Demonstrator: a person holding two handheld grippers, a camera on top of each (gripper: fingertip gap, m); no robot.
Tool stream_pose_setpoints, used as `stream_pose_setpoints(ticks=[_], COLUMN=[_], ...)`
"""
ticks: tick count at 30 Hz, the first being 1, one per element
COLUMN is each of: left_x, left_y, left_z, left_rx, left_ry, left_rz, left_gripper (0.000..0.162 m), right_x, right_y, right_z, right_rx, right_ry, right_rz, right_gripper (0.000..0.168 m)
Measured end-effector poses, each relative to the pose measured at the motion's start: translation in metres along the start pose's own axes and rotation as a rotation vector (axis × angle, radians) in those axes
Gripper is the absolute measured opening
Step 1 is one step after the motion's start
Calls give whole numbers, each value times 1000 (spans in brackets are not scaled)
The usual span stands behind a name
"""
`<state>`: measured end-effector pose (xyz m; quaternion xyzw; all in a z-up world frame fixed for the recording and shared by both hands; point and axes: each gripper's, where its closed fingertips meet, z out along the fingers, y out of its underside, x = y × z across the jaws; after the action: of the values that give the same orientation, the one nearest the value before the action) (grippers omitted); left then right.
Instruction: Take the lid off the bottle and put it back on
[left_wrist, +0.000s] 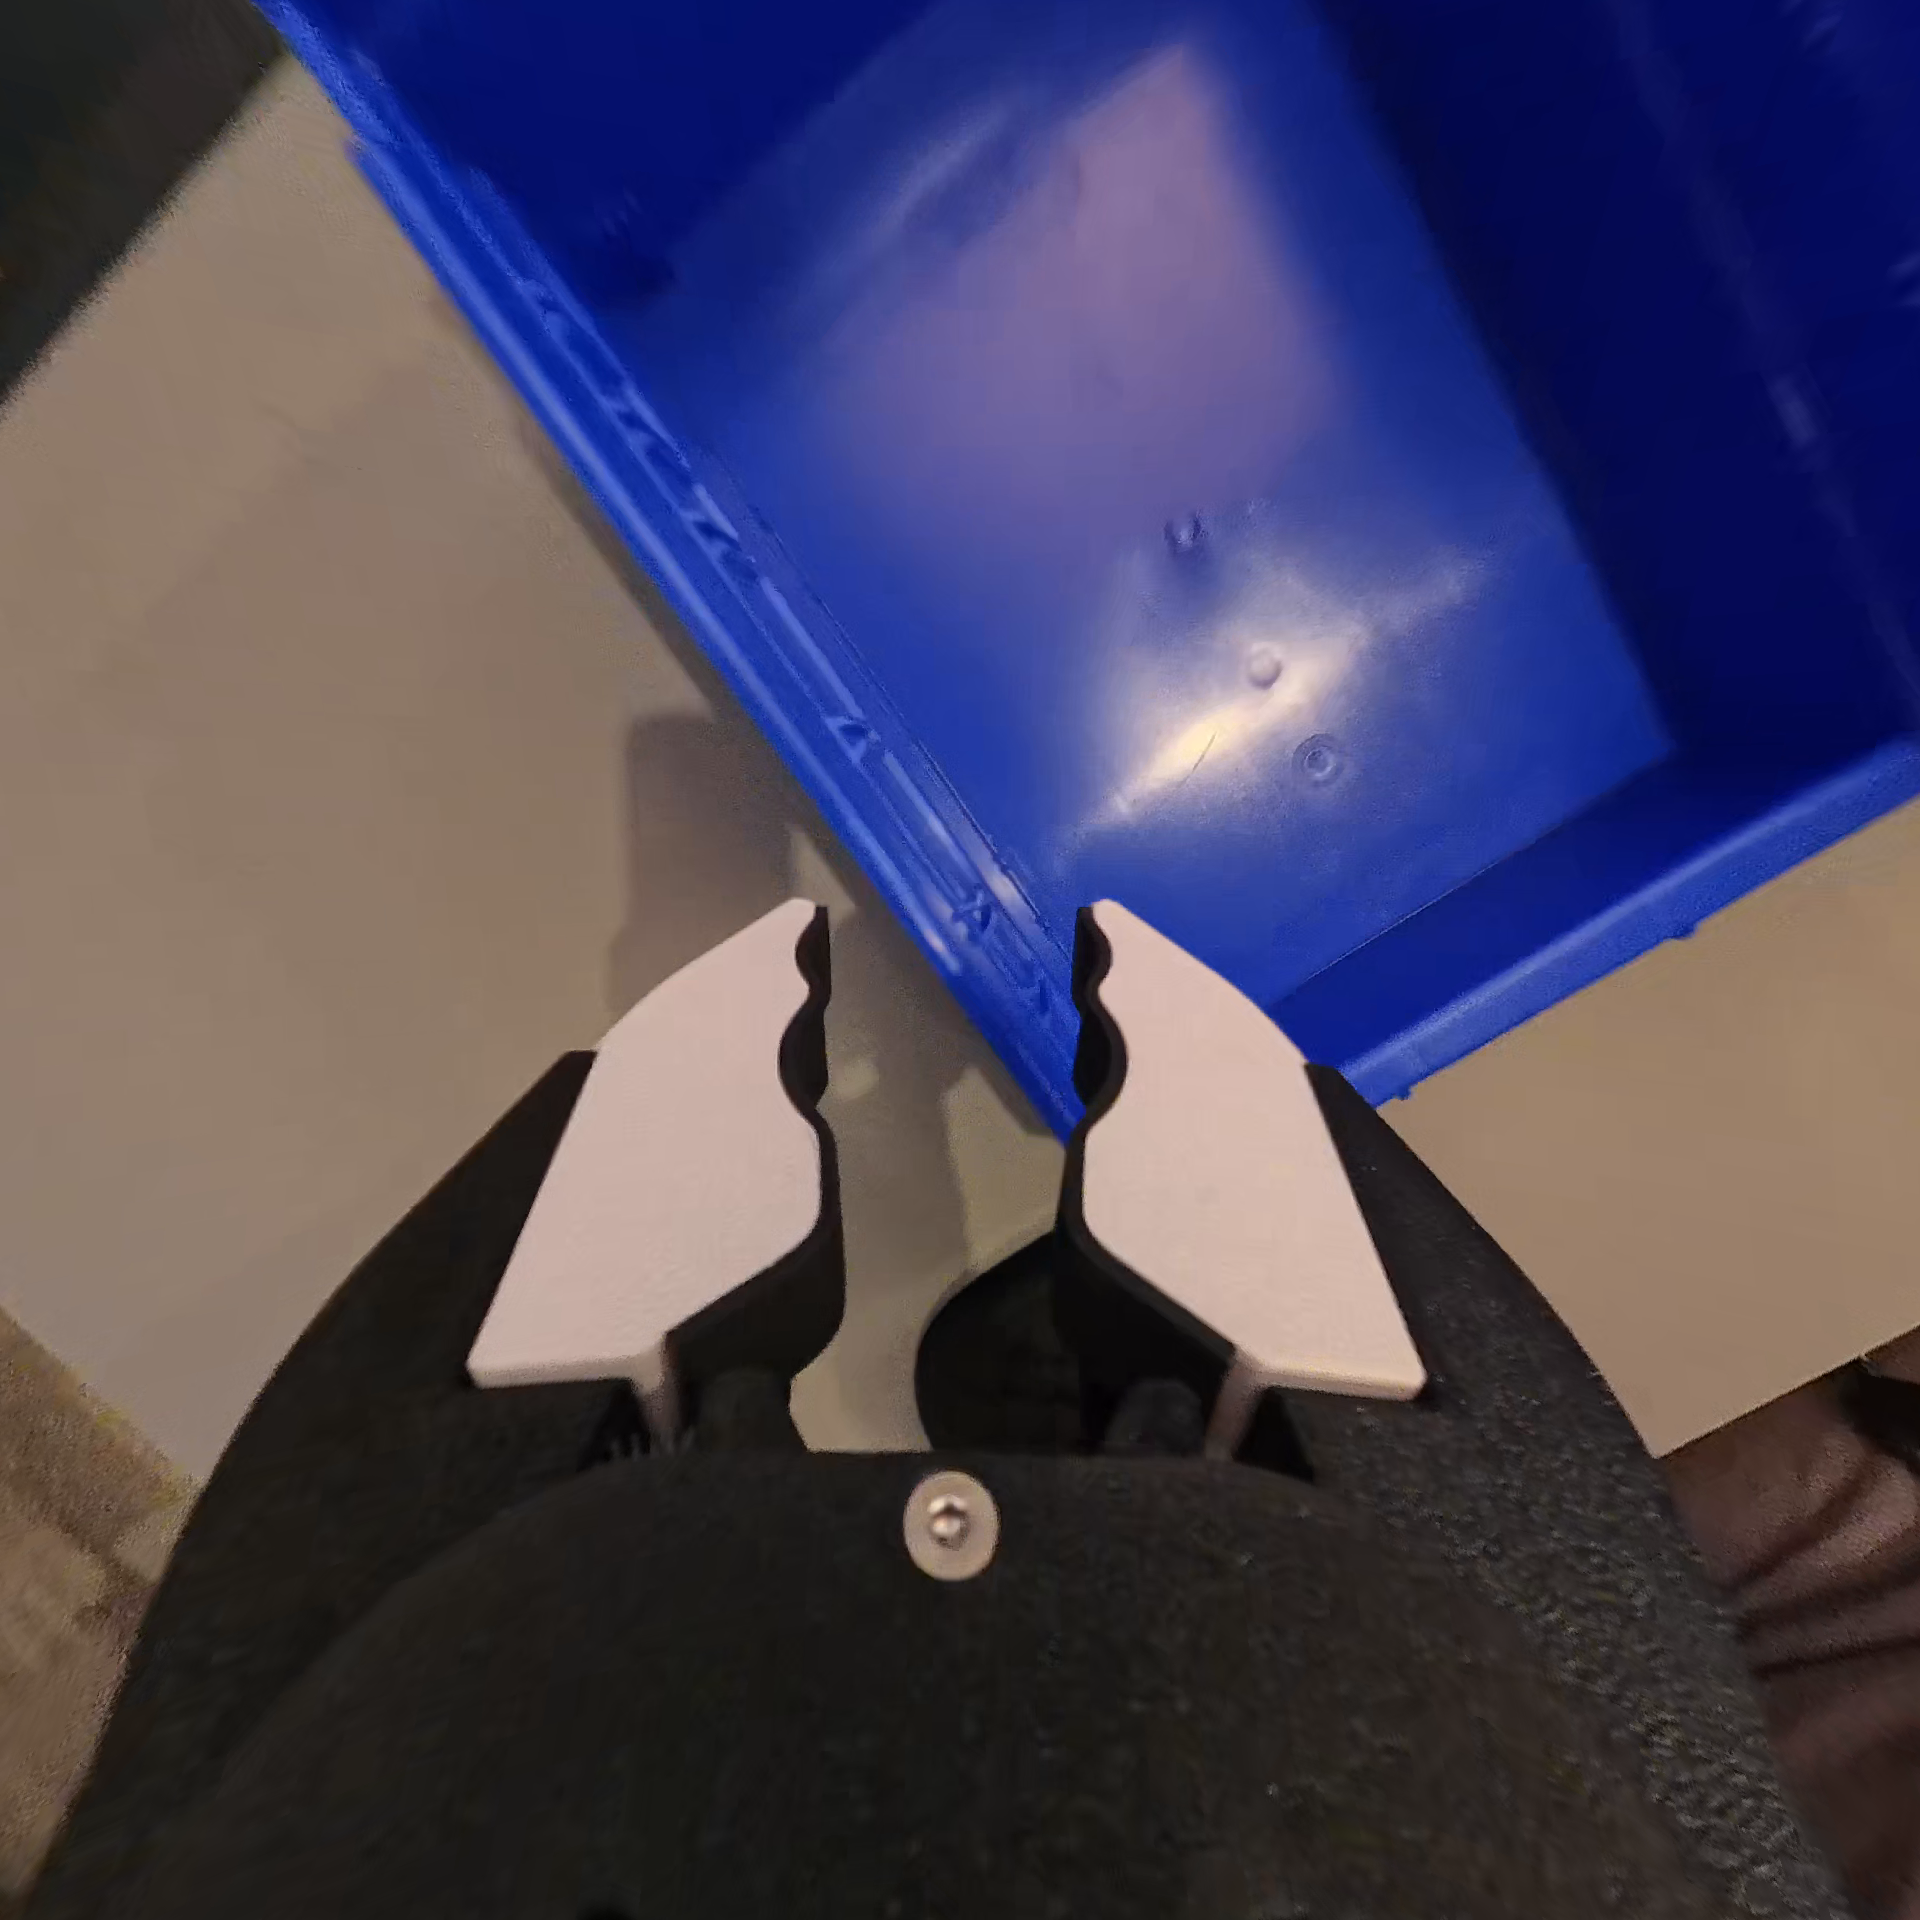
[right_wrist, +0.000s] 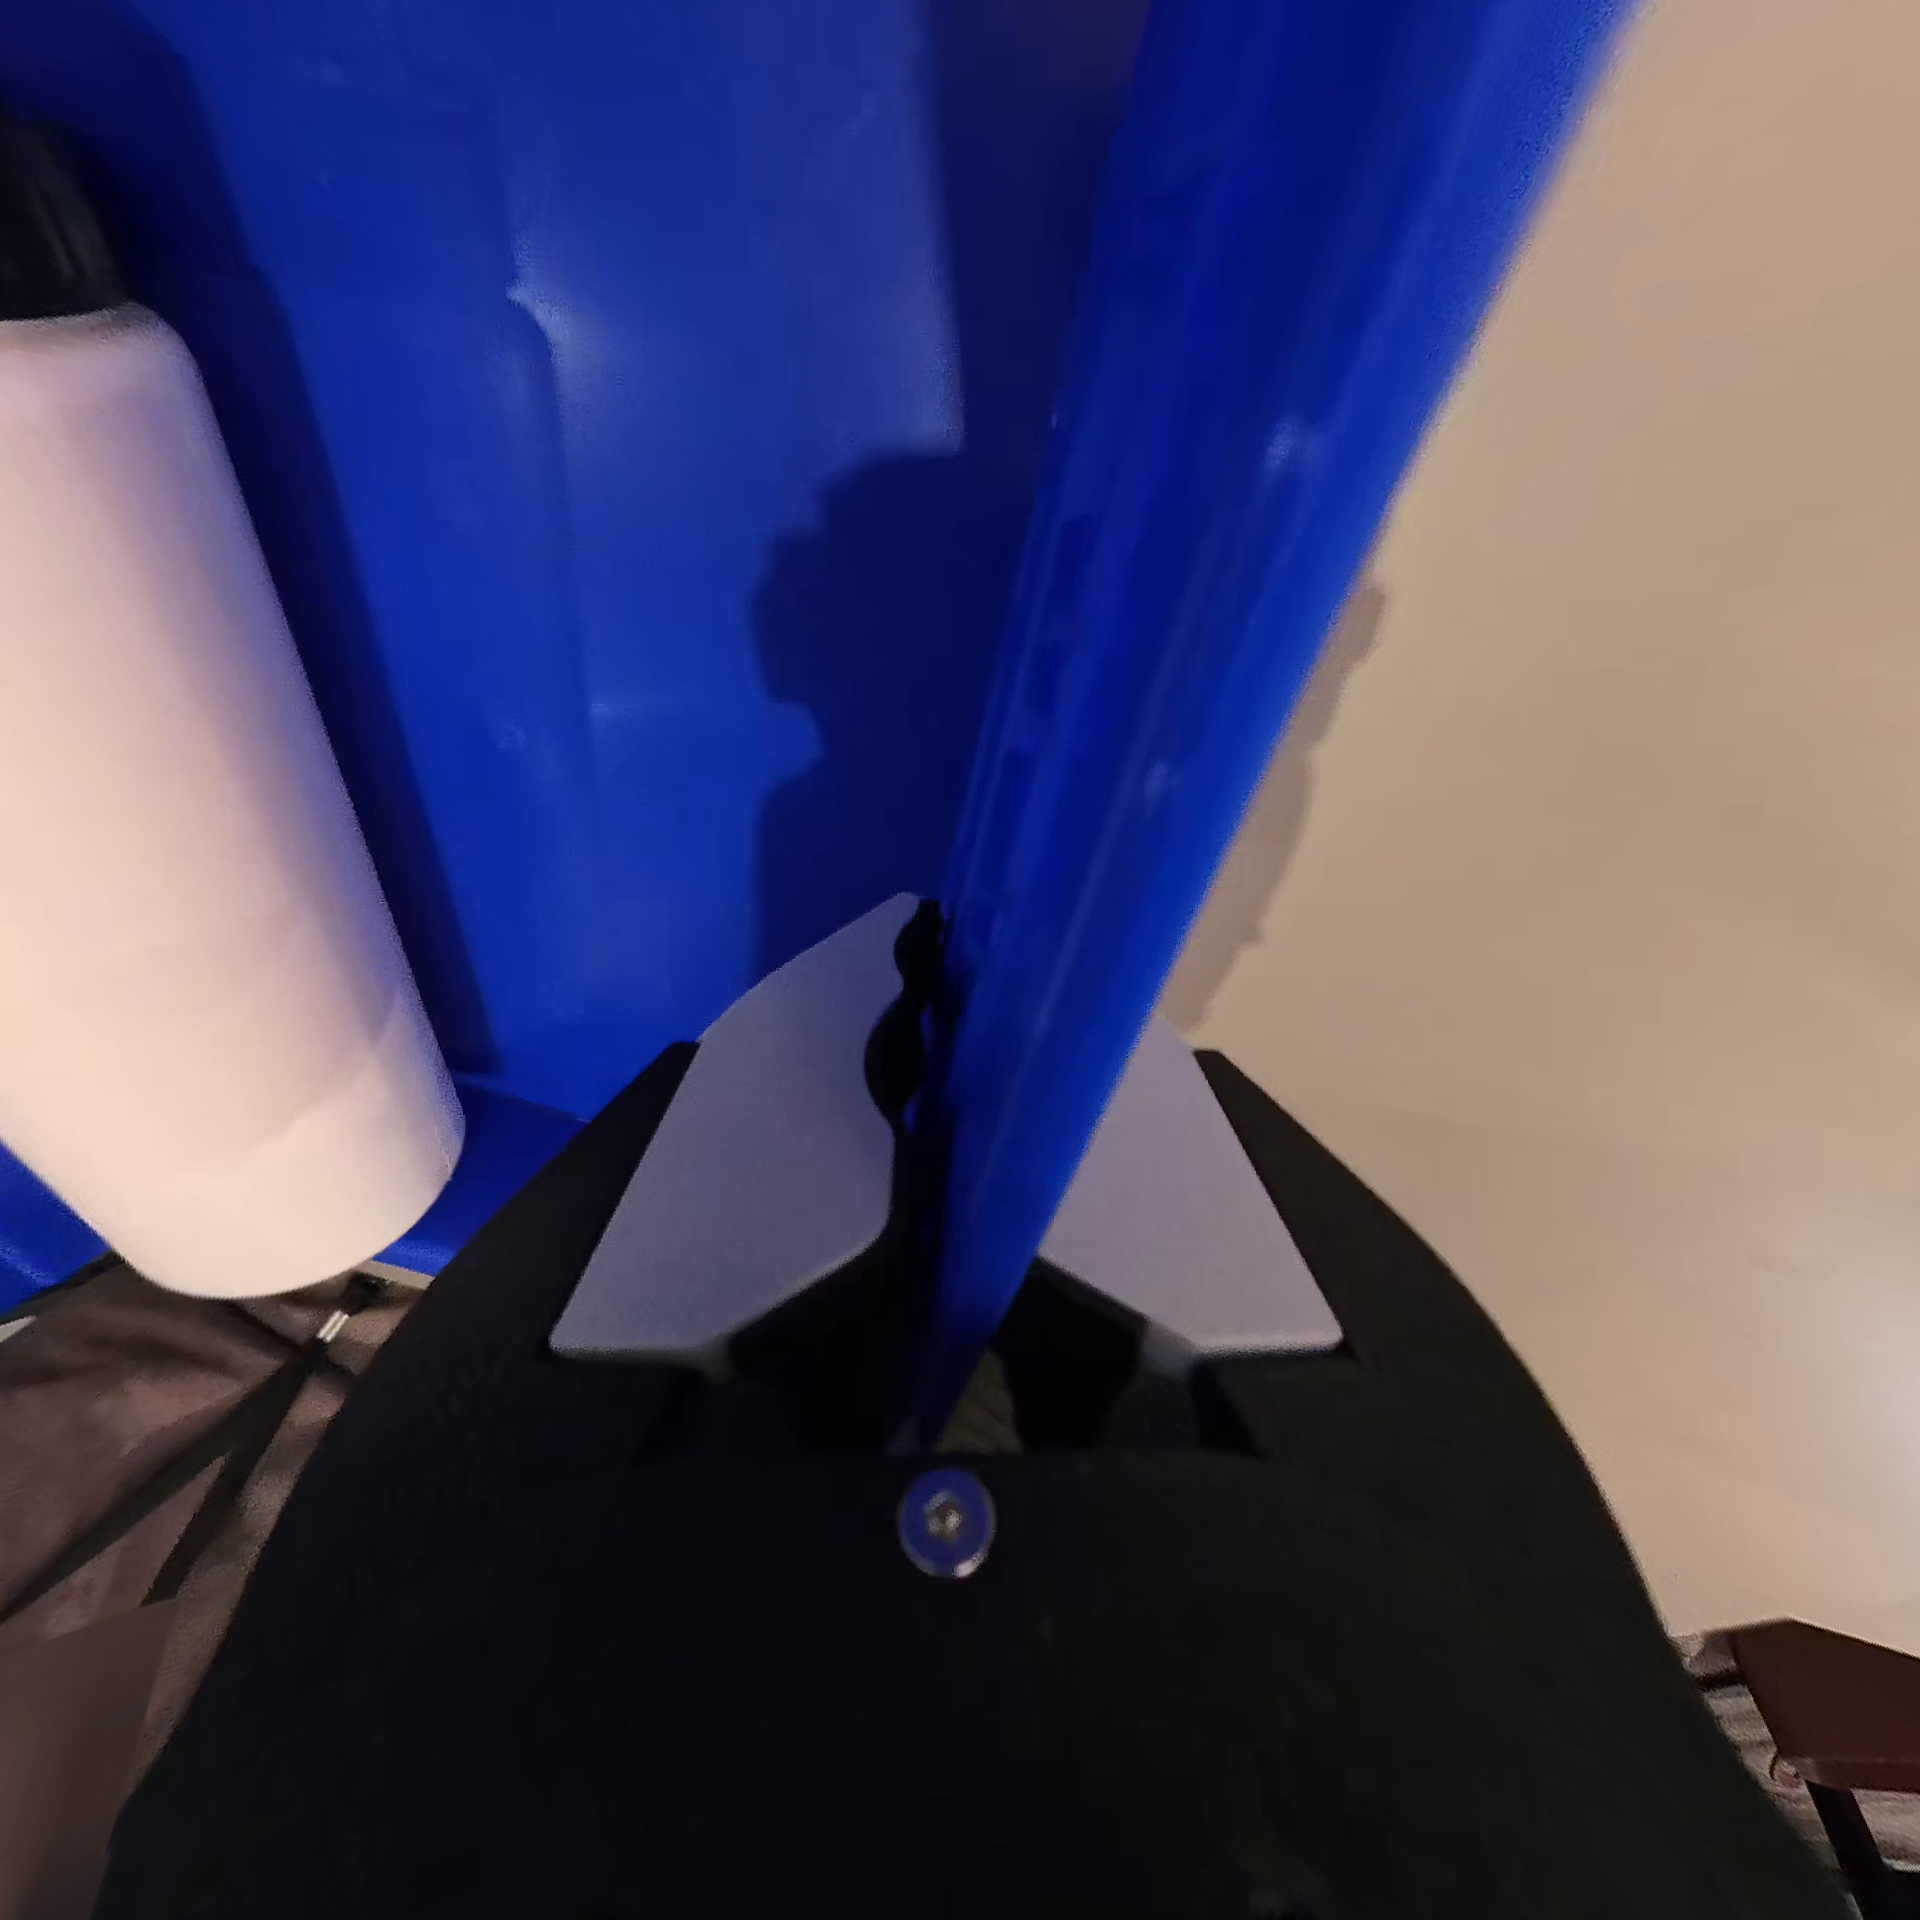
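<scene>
Right gripper (right_wrist: 940, 1039) clamped on blue bin (right_wrist: 1143, 727) wall; white bottle (right_wrist: 187, 779) at 9 o'clock. Left gripper (left_wrist: 954, 914) spread, bin (left_wrist: 1039, 364) rim between fingers, nothing gripped.

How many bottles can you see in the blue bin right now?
1. A white bottle with a dark lid lies inside the blue bin, at the left of the right wrist view. The left wrist view shows only bare bin floor; unseen corners might hide more.

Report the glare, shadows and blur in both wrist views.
Left wrist view: a bright glare patch on the blue bin floor, its rim smeared by motion blur, the left gripper sharp and casting a shadow on the table. Right wrist view: the right gripper shadow falls on the bin's inside, and the white bottle is soft-edged.
</scene>
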<state>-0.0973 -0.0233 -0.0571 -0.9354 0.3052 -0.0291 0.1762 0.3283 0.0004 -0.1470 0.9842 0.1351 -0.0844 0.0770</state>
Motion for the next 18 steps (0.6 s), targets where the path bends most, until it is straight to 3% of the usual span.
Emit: stream_pose_setpoints(ticks=[7,18], left_x=[-25,-43], left_y=[13,16], left_z=[-70,-93], left_rx=[221,344], left_ry=[-32,-10], left_rz=[-68,-101], left_gripper=[43,47], right_x=[28,17], right_y=[21,19], right_z=[-12,-73], right_rx=[-19,42], right_ry=[13,13], right_rz=[4,10], right_gripper=[6,6])
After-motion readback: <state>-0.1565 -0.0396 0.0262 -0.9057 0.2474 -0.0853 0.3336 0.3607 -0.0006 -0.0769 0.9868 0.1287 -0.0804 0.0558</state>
